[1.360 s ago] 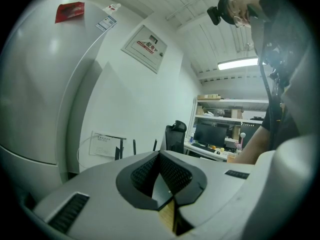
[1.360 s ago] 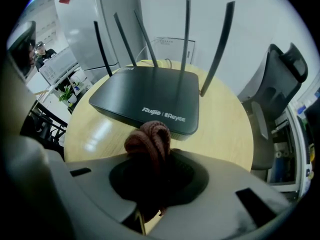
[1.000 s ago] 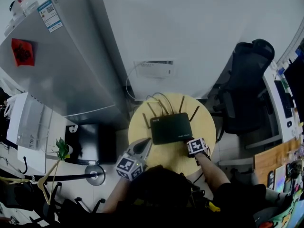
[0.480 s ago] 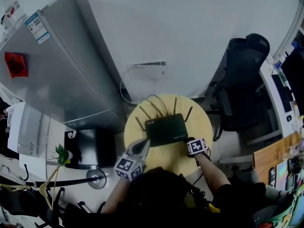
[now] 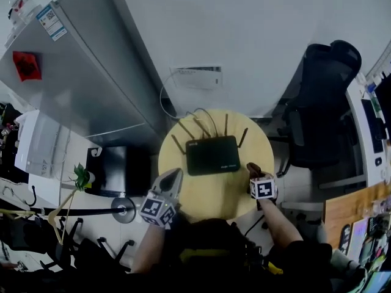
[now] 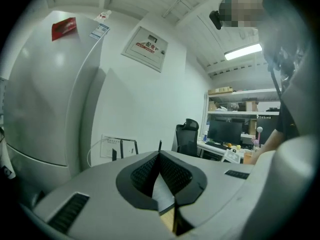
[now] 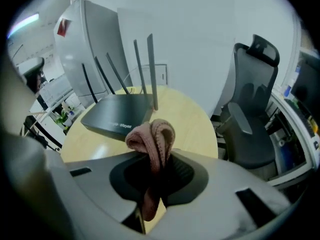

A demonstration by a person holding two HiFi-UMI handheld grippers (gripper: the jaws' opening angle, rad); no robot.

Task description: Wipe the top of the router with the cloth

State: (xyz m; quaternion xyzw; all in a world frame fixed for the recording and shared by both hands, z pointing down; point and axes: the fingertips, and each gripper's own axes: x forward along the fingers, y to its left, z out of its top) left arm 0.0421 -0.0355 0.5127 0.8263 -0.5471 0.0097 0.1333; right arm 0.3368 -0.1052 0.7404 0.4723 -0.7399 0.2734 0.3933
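White wall [image 5: 256, 35], grey refrigerator [image 5: 79, 72] at left, black office chair [image 5: 321, 102] at right, round pale-wood table [image 5: 211, 194]

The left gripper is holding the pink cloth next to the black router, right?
No: the right gripper holds the cloth, clear in the right gripper view. The left gripper is shut and empty. The cloth is indeed next to the router.

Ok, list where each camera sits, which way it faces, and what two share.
Head view: on the head, steeply down at the router on the table; forearms, left gripper, right gripper show.
Left gripper view: rides the left gripper, faces wall and fridge over shut jaws; the person's body at right.
Right gripper view: rides the right gripper, faces the router; jaws shut on the cloth.
Shared: head and right gripper views both show router, table, chair.
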